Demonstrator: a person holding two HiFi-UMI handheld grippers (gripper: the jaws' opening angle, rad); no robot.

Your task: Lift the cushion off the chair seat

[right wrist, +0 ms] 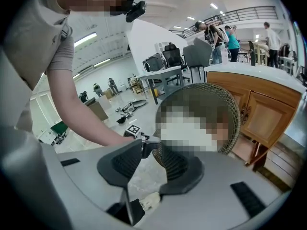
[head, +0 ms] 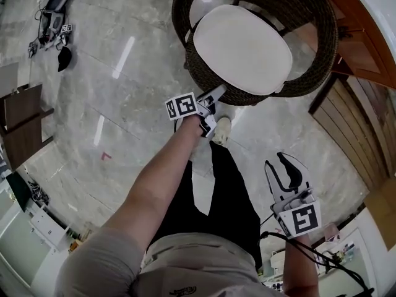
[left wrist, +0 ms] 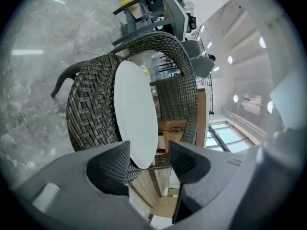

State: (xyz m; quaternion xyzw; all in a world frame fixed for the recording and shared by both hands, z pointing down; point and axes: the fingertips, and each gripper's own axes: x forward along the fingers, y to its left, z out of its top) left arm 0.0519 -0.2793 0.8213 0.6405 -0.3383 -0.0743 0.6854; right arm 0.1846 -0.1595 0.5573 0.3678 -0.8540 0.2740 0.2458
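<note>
White cushion point(head: 241, 48) lies on the wicker chair point(head: 207, 79) seat. Left gripper point(head: 218, 93) is at the chair's front rim, jaws wide apart, nothing clamped. Right gripper point(head: 275, 161) is held well back, jaws apart, empty.

Just ahead of the left gripper point(head: 218, 95) a plain off-white cushion point(head: 242, 48) tops a chair point(head: 322, 60) of dark brown woven wicker. Both it and the right gripper point(head: 286, 173) are pale grey with dark cross-hatched pads point(left wrist: 117, 162) and black-and-white square-patterned cubes point(head: 184, 106). Beneath them the floor point(head: 124, 98) is grey marbled. Ahead-right of the right gripper, the cabinet point(head: 365, 42) is orange-brown wood.
</note>
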